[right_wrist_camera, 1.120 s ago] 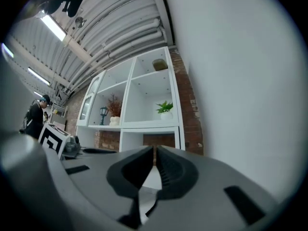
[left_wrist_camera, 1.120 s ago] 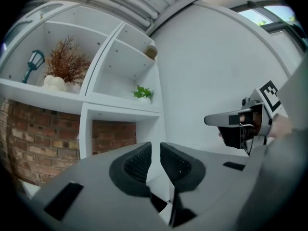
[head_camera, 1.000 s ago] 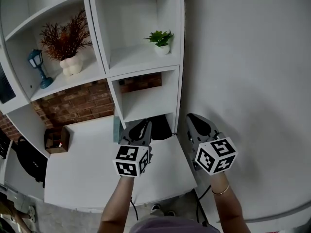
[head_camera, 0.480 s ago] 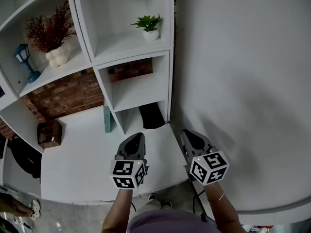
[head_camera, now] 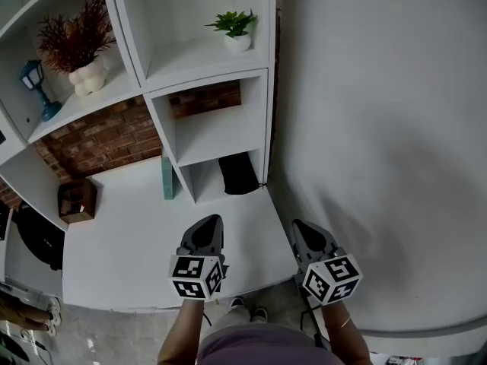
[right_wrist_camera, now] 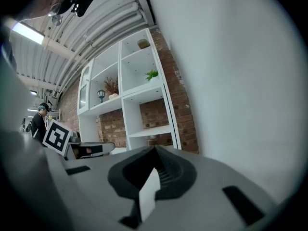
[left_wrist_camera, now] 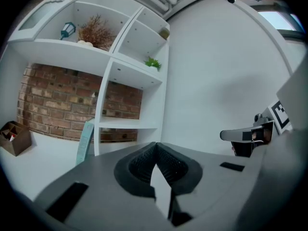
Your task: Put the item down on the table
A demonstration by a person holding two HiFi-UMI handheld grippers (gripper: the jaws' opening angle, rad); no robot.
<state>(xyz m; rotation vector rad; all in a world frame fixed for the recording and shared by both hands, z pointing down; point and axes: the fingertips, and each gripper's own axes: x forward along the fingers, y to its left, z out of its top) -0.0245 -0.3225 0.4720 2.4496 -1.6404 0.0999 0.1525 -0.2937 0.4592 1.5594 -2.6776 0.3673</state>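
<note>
Over the front edge of the white table [head_camera: 122, 249], both grippers hover side by side with nothing in them. My left gripper [head_camera: 207, 228] is shut, its ribbed jaws meeting at the tip [left_wrist_camera: 155, 147]. My right gripper [head_camera: 306, 231] is shut too, jaws closed together [right_wrist_camera: 156, 151], and hangs just off the table's right corner. A black item [head_camera: 238, 173] lies in the lowest shelf compartment, beyond both grippers. A teal book [head_camera: 166, 175] leans upright against the shelf's divider.
A white shelf unit [head_camera: 194, 74] stands at the back of the table against a brick wall. It holds a small green plant [head_camera: 233, 29], a dried plant in a white vase [head_camera: 76, 52] and a blue lantern [head_camera: 36, 86]. A brown box [head_camera: 77, 201] sits at the table's left.
Both grippers have drawn back from the shelf's low compartment toward the table's front edge. The black item stays in the compartment.
</note>
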